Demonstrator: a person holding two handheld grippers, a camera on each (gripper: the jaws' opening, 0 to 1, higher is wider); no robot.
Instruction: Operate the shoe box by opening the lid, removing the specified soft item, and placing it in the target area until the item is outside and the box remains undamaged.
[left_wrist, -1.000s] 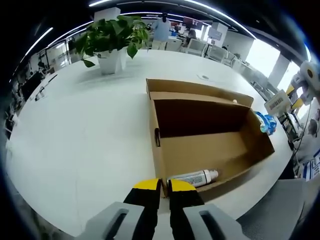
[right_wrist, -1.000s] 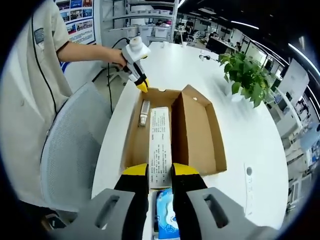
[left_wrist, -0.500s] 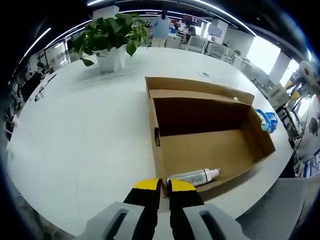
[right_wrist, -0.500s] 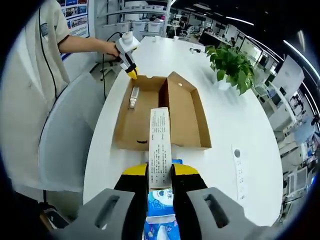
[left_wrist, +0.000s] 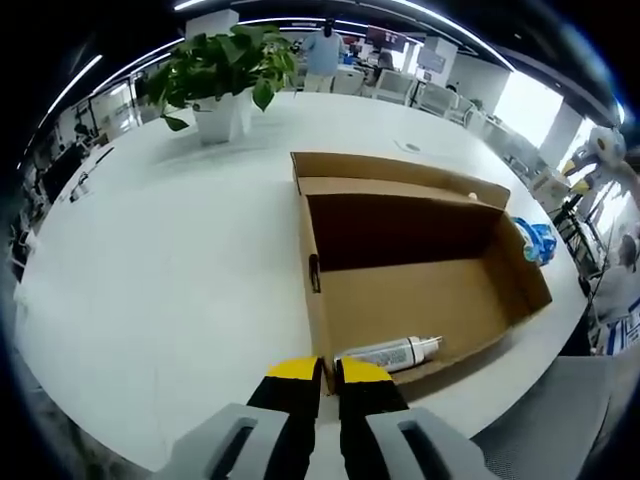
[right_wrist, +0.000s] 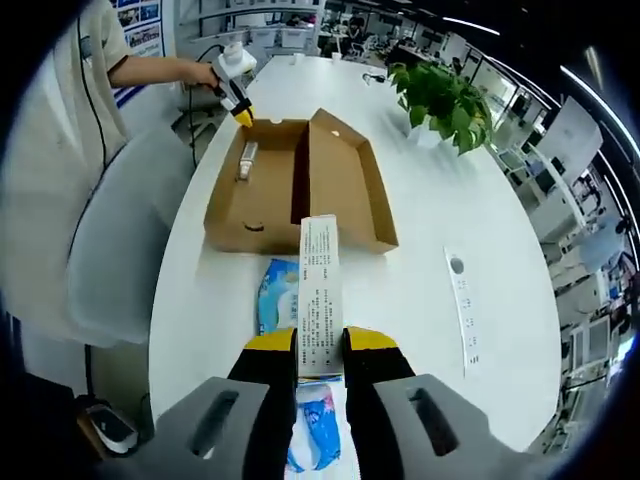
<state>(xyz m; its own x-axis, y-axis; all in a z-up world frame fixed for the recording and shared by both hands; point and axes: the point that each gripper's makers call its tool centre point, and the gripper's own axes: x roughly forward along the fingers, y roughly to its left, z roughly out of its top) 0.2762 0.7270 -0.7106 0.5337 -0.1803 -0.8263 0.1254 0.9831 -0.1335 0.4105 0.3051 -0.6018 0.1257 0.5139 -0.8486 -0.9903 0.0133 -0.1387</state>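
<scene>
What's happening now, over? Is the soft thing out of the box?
Right hand-held gripper shut on white printed pack, clear of shoe box. Left hand-held gripper shut at box corner. Blue packet on table below. Bottle inside.

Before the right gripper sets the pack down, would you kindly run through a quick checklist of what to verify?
1. Right gripper grips the white pack: ok, jaws shut on it.
2. Pack outside the box: ok, held over the table.
3. Drop spot free: not ok, a blue packet lies beneath.
4. Box undamaged: ok, lid open, walls look intact.
5. Left gripper steadies the box: cannot tell; jaws shut at its near corner.
6. Bottle left inside: ok.
</scene>
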